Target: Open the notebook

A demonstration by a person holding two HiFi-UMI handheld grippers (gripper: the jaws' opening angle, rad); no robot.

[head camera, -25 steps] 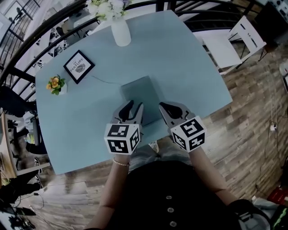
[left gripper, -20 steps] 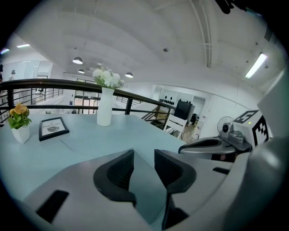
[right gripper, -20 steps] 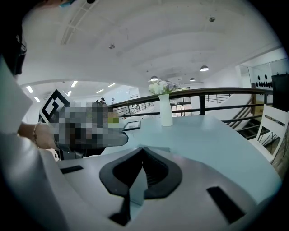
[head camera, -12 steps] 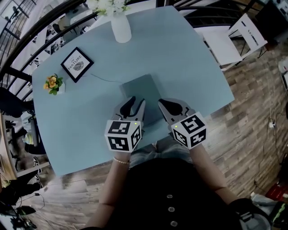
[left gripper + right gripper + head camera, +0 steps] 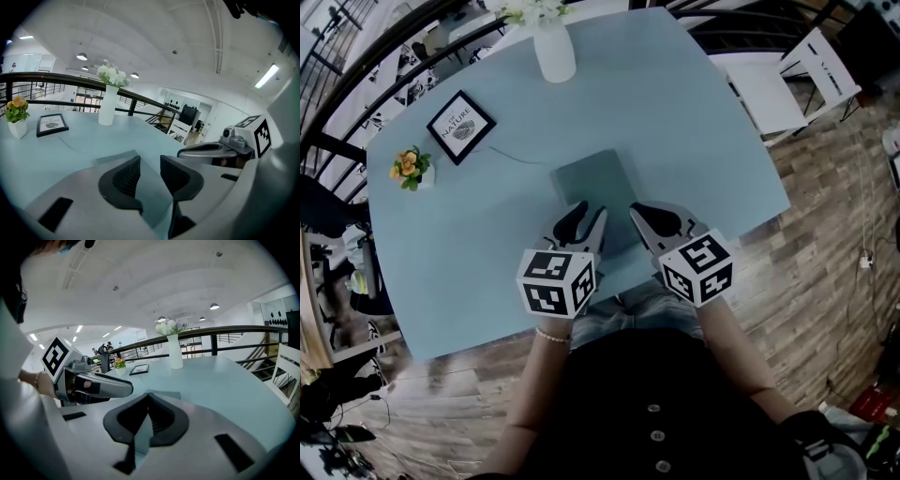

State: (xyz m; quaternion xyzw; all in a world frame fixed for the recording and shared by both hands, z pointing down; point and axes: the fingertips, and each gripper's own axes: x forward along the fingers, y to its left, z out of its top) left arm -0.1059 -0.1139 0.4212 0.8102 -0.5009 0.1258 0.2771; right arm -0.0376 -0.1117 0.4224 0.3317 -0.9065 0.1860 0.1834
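Nearest, the person: dark buttoned top (image 5: 647, 403) at the bottom of the head view, both forearms reaching out over the table's near edge.
Marker cubes: one on each gripper, left cube (image 5: 556, 281) and right cube (image 5: 698, 267), side by side above the table edge.
Left gripper (image 5: 586, 214): jaws stand apart with a clear gap and nothing between the pads; its own view (image 5: 150, 164) shows only the notebook's cover beyond the gap. Tips hang over the notebook's near left part.
Right gripper (image 5: 637, 212): fingertips meet at the front (image 5: 149, 397), closed, with nothing seen pinched between them. It sits at the notebook's near right edge; whether it touches the cover I cannot tell.
Notebook (image 5: 591, 178): grey-blue, closed, lying flat on the table just ahead of both grippers, turned slightly askew.
Table (image 5: 675, 122): pale blue top.
Framed picture (image 5: 461, 127): lying flat, left of the notebook and further back.
Small flower pot (image 5: 414, 172): orange blooms, near the left edge, beside the frame.
White vase (image 5: 555, 52): upright with white flowers, at the far edge.
Beyond: black railing (image 5: 70, 77), a white chair (image 5: 787, 84) and a wooden floor (image 5: 825, 234).
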